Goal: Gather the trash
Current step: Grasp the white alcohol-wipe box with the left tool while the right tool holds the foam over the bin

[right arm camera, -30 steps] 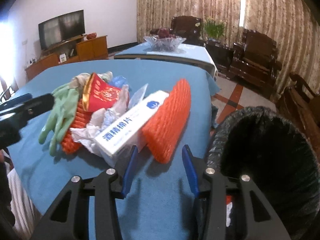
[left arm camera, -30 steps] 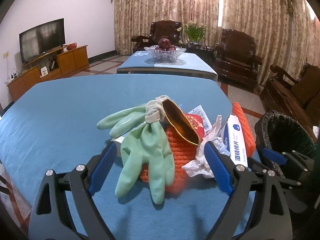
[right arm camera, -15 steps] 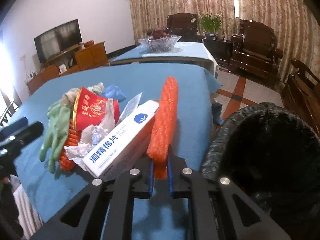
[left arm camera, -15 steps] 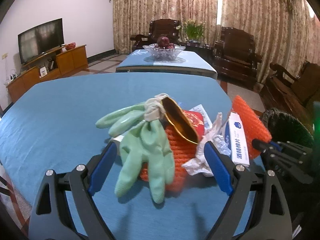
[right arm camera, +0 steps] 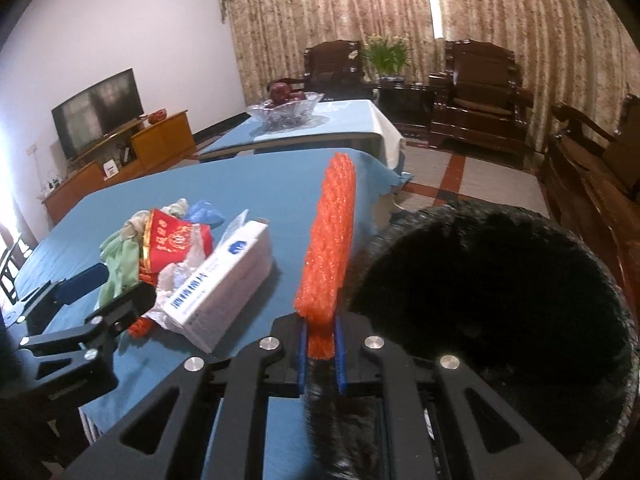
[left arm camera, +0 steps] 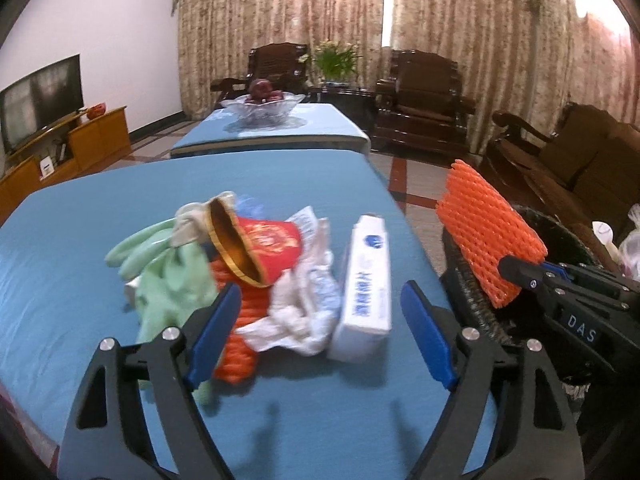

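**Inspector A:** The orange foam net (right arm camera: 330,240) is found clamped at its lower end between the blue pads of the right gripper (right arm camera: 320,354). It is held upright and clear of the table, at the rim of the black-lined trash bin (right arm camera: 496,308). In the left wrist view the same net (left arm camera: 486,236) is seen raised beyond the table's right edge, in front of the bin (left arm camera: 560,240).

**Inspector B:** And the left gripper (left arm camera: 320,332)?

**Inspector A:** Its jaws are recorded as spread wide, with nothing held between them. They are poised low at the near side of the trash pile, level with its front edge. Contact of the left pad with the pile cannot be confirmed.

**Inspector B:** Pile contents?

**Inspector A:** Green gloves (left arm camera: 160,280), a red paper cup (left arm camera: 260,246) lying on its side, a second orange net (left arm camera: 236,336) beneath it, crumpled white paper (left arm camera: 304,308) and a white box (left arm camera: 366,280) are noted, all touching, on the blue tablecloth (left arm camera: 80,240).

**Inspector B:** Clearances?

**Inspector A:** The box is seen near the table's right edge. Bare cloth is observed left of the gloves and in front of the pile. The bin is set just beside the table.
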Action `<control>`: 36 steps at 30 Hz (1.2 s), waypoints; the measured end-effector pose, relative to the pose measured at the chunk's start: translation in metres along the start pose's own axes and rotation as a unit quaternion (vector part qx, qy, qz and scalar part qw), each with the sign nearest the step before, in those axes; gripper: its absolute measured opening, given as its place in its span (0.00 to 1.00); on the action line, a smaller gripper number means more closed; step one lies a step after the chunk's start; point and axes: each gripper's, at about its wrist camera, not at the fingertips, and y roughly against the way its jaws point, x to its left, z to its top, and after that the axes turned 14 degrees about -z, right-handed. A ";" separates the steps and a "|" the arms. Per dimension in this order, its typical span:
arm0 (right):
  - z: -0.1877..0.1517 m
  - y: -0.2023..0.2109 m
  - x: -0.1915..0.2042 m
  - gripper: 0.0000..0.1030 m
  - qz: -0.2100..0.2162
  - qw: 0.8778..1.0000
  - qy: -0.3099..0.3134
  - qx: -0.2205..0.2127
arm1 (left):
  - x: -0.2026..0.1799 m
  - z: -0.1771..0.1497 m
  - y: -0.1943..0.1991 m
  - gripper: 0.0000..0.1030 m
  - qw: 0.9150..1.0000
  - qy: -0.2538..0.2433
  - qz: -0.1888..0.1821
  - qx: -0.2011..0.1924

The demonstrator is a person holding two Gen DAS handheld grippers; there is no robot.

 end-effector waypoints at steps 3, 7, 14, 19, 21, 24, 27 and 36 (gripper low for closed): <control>-0.004 0.000 -0.010 0.10 -0.009 1.000 -0.010 0.003 | -0.012 -0.002 -0.013 0.71 1.000 -0.013 -0.003 0.002; -0.007 0.000 -0.022 0.10 -0.019 1.000 -0.020 0.005 | -0.021 -0.008 -0.030 0.61 1.000 -0.023 0.002 0.017; -0.012 0.000 -0.032 0.11 -0.027 0.999 -0.028 0.008 | -0.025 -0.018 -0.054 0.38 0.998 -0.036 0.022 0.042; -0.012 0.003 -0.036 0.11 -0.028 0.999 -0.035 0.005 | -0.027 -0.011 -0.048 0.29 0.999 -0.038 0.021 0.026; -0.011 0.007 -0.039 0.11 -0.027 0.999 -0.035 0.002 | -0.029 -0.007 -0.041 0.29 0.999 -0.042 0.020 0.016; -0.009 0.013 -0.038 0.11 -0.025 0.999 -0.033 -0.006 | -0.036 -0.001 -0.025 0.29 0.999 -0.049 0.018 0.001; -0.010 0.016 -0.038 0.10 -0.024 0.999 -0.029 -0.009 | -0.046 -0.001 -0.017 0.30 0.998 -0.065 0.016 -0.004; -0.020 0.018 -0.042 0.10 -0.034 0.999 -0.025 0.005 | -0.049 -0.034 -0.026 0.32 0.998 -0.058 0.001 0.034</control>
